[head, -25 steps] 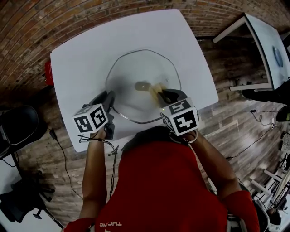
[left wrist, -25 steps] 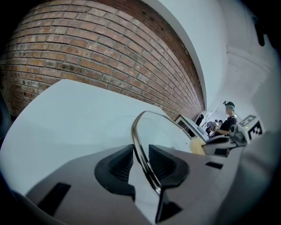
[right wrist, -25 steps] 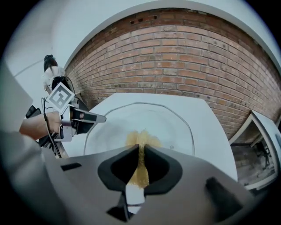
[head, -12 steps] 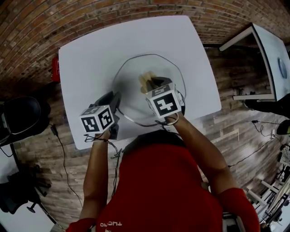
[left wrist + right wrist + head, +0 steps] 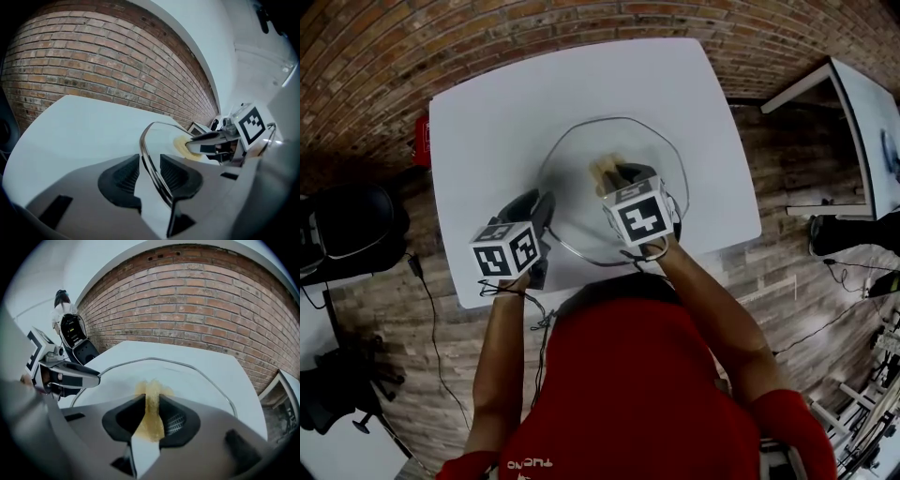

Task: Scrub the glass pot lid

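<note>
**Left gripper**: pinches the near-left rim of the glass pot lid, which lies on the white table. Its jaws have just been opening, so the rim may slip and the lid skate. The forearm reaches forward, pitched down.

**Right gripper**: clamps a yellow sponge at the lid's middle. Its jaws have likewise just been opening, so the sponge could pull free. It is pitched more steeply down.

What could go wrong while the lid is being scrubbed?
1. The left gripper has the rim of the lid between its jaws, which have just been opening. The lid might slip free and slide across the table.
2. The right gripper pinches the sponge against the glass, and its jaws have just been opening too. The sponge could drop out in the middle of a scrub.
</note>
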The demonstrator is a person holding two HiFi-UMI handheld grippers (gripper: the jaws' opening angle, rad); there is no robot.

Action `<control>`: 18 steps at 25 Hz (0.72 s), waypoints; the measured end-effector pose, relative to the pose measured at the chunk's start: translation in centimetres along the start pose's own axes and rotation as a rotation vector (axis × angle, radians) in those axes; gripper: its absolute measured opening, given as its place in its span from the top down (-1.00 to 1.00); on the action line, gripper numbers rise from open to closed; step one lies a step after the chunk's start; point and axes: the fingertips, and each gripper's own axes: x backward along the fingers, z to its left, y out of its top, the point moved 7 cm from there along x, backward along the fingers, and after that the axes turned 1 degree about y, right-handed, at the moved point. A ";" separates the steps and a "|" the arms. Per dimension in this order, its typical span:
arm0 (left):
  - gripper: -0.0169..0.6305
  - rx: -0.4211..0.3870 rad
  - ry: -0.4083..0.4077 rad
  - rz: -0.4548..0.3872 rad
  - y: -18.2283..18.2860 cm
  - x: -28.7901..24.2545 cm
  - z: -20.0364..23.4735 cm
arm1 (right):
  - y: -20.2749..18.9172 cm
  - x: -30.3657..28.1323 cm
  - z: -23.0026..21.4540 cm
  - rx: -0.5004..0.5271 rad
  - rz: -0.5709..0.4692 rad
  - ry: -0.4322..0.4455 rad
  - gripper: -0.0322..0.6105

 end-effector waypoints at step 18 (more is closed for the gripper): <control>0.37 -0.185 0.016 -0.456 7.3 8.0 -4.1 | 4.2 9.5 -1.1 0.086 -0.498 0.037 0.41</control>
